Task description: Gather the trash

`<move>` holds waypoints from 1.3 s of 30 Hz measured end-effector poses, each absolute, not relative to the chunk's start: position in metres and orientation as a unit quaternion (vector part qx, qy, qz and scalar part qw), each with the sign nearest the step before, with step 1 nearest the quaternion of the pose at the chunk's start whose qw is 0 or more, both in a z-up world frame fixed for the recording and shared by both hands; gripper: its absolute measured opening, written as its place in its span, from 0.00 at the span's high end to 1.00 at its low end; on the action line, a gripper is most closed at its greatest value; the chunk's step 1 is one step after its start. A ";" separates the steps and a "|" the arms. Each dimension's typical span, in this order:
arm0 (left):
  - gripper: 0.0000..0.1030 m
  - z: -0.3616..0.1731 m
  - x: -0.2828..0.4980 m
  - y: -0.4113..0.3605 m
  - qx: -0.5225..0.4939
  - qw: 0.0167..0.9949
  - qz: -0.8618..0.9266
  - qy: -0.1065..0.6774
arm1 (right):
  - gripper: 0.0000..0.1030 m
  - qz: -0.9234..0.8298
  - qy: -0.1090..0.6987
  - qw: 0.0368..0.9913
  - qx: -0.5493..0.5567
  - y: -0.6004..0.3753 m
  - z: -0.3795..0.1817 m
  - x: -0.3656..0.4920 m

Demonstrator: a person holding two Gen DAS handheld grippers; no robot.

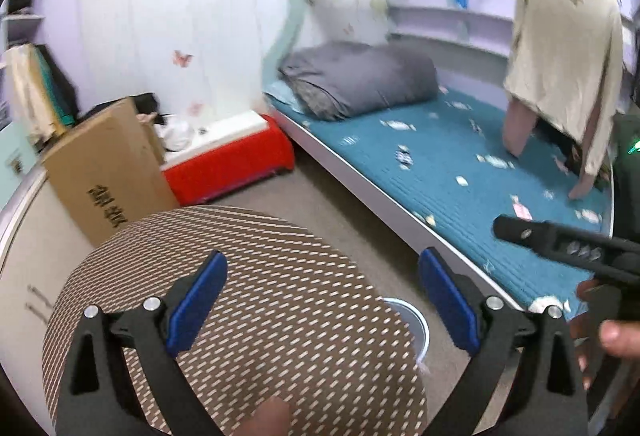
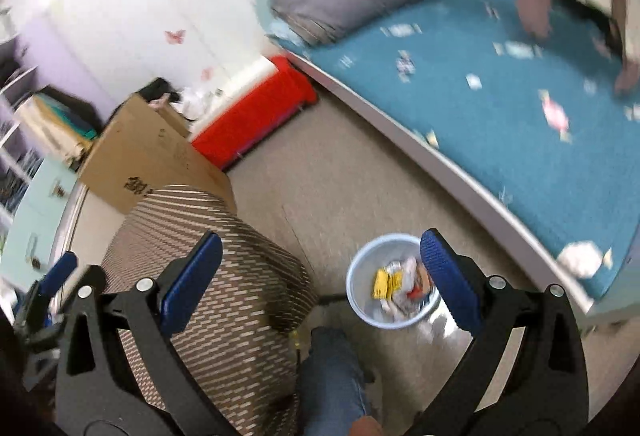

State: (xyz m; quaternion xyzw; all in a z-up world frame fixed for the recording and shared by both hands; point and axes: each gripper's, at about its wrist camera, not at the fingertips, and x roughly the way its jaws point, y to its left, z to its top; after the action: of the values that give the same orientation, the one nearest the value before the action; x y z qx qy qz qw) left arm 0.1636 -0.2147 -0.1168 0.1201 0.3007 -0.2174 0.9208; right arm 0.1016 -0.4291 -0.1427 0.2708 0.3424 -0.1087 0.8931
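Note:
A pale blue trash bin (image 2: 362, 268) stands on the floor beside the bed and holds yellow, white and red wrappers (image 2: 386, 282). Its rim also shows in the left wrist view (image 1: 414, 316) behind the woven seat. Several wrappers lie scattered on the teal bed cover (image 1: 440, 171), among them a pink one (image 2: 555, 113) and a crumpled white one (image 2: 580, 258). My left gripper (image 1: 322, 296) is open and empty above the seat. My right gripper (image 2: 320, 272) is open and empty above the bin; it also shows in the left wrist view (image 1: 552, 240).
A round brown woven seat (image 1: 240, 300) fills the near left. A cardboard box (image 1: 108, 163) and a red storage box (image 1: 232, 163) stand by the wall. A grey folded duvet (image 1: 360, 75) lies on the bed. A cream garment (image 1: 560, 47) hangs over it.

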 end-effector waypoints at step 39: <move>0.05 0.013 0.014 -0.032 0.001 0.985 -0.055 0.165 | 0.06 -0.050 0.161 0.984 0.063 -0.239 0.030 0.000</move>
State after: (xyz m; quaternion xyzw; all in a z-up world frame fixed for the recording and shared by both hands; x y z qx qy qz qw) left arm 0.0142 -0.0320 0.0127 0.0011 0.1653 -0.0549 0.9847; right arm 0.0002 -0.2387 0.0304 0.0632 0.1611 -0.0503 0.9836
